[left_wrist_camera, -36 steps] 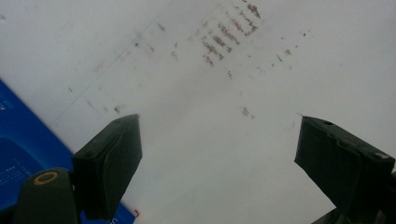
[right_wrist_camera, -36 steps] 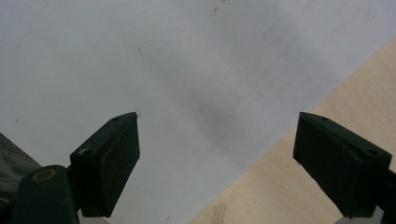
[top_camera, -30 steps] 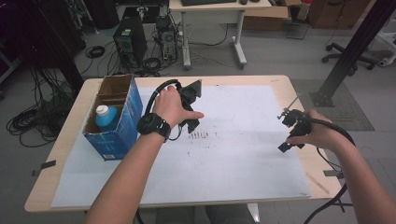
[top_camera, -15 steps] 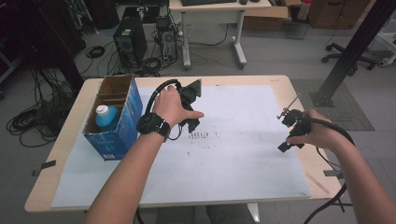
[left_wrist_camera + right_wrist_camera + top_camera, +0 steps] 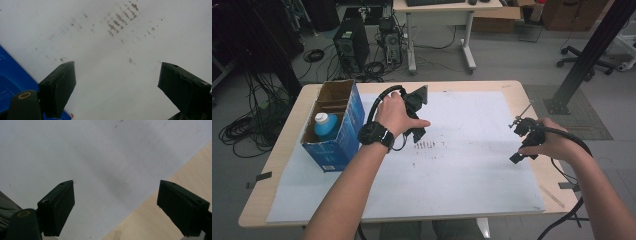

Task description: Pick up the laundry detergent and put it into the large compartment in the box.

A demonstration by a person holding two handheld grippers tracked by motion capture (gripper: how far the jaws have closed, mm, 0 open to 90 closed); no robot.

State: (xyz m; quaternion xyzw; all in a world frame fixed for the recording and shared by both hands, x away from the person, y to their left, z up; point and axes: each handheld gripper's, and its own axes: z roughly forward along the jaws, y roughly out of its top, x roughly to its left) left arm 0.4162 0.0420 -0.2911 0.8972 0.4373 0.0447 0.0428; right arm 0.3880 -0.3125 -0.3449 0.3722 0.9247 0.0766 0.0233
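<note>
Left gripper (image 5: 414,112) is released, jaws spread wide over the stained paper (image 5: 462,165), just right of the blue box (image 5: 343,130) at the table's (image 5: 282,145) left edge. A bottle (image 5: 325,125) stands inside the box. Right gripper (image 5: 523,141) is likewise released, above the paper's right edge.

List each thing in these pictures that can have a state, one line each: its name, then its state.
Left gripper: jaws wide open, holding nothing, over the white sheet.
Right gripper: jaws wide open, holding nothing, over the sheet's edge.
Blue box: upright, top open.
Bottle: upright inside the box, white cap on.
White sheet: flat on the table, stained with brown marks.
</note>
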